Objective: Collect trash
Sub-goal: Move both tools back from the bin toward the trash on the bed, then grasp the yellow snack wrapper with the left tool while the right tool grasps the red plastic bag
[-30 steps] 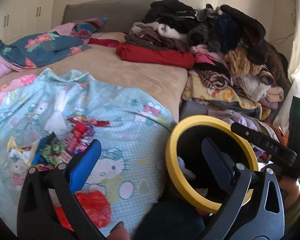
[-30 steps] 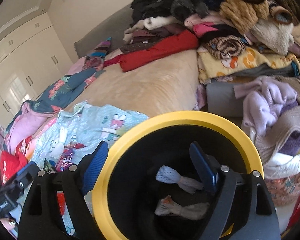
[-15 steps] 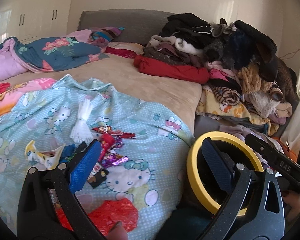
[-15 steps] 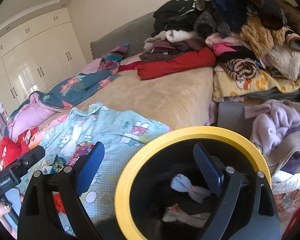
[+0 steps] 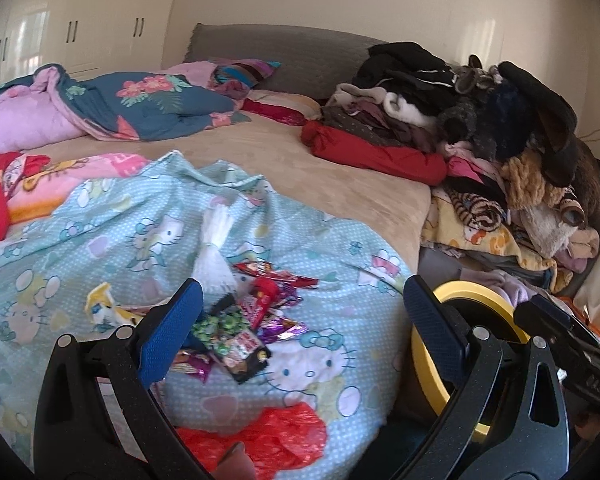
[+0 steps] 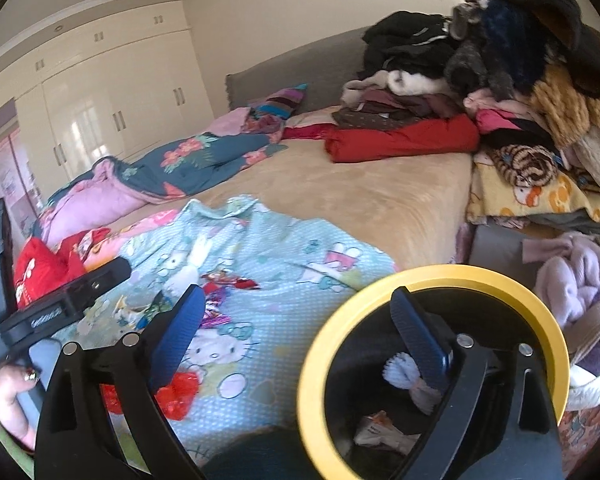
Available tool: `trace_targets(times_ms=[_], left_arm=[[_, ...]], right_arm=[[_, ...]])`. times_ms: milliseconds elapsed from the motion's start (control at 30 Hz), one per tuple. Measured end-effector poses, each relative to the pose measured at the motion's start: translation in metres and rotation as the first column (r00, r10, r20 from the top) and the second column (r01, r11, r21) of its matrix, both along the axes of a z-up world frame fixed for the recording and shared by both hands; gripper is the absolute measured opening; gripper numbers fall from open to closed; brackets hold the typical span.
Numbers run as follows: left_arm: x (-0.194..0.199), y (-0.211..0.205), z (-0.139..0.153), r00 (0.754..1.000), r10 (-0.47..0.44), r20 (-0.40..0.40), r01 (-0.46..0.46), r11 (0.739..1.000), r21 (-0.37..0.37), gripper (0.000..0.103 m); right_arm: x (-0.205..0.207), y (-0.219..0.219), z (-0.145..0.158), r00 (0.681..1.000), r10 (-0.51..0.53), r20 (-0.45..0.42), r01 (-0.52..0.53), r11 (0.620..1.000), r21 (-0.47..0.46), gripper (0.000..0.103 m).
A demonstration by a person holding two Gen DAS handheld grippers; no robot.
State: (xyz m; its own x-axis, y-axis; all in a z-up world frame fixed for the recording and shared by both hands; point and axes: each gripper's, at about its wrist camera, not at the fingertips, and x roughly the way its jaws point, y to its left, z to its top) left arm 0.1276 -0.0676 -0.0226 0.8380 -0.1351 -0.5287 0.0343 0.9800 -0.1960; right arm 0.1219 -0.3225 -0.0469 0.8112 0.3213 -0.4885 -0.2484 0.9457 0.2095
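A heap of snack wrappers (image 5: pixel 244 320) lies on the light-blue Hello Kitty sheet (image 5: pixel 100 240), with a white plastic bundle (image 5: pixel 216 256) behind it, a yellow-white wrapper (image 5: pixel 104 308) to the left and a red plastic bag (image 5: pixel 268 436) at the near edge. My left gripper (image 5: pixel 300 336) is open and empty just above the heap. A black bin with a yellow rim (image 6: pixel 432 280) stands beside the bed and holds a white bundle (image 6: pixel 404 376) and a wrapper (image 6: pixel 380 428). My right gripper (image 6: pixel 296 332) is open and empty over the bin's left rim.
A tall pile of clothes (image 5: pixel 480 128) covers the bed's right side. Quilts (image 5: pixel 120 104) lie at the far left. A grey headboard (image 5: pixel 284 52) and white wardrobes (image 6: pixel 100 112) stand behind. More laundry (image 6: pixel 580 280) lies right of the bin.
My left gripper has swung left from the bin toward the wrapper heap, which now sits between its fingers. My right gripper has shifted left, so the bin sits further right.
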Motion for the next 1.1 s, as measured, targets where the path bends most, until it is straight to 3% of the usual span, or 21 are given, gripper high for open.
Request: trace_targets(times_ms=[700, 1100], left_arm=[[-0.002, 0.064, -0.005, 0.992, 0.125, -0.014, -0.125, 0.992, -0.029, 0.092], [-0.002, 0.099, -0.017, 0.98, 0.194, -0.047, -0.197, 0.979, -0.054, 0.092]], right_arm=[[-0.02, 0.077, -0.005, 0.977, 0.213, -0.016, -0.214, 0.975, -0.059, 0.092], [-0.026, 0.111, -0.021, 0.955, 0.287, -0.069, -0.292, 0.953, -0.077, 0.092]])
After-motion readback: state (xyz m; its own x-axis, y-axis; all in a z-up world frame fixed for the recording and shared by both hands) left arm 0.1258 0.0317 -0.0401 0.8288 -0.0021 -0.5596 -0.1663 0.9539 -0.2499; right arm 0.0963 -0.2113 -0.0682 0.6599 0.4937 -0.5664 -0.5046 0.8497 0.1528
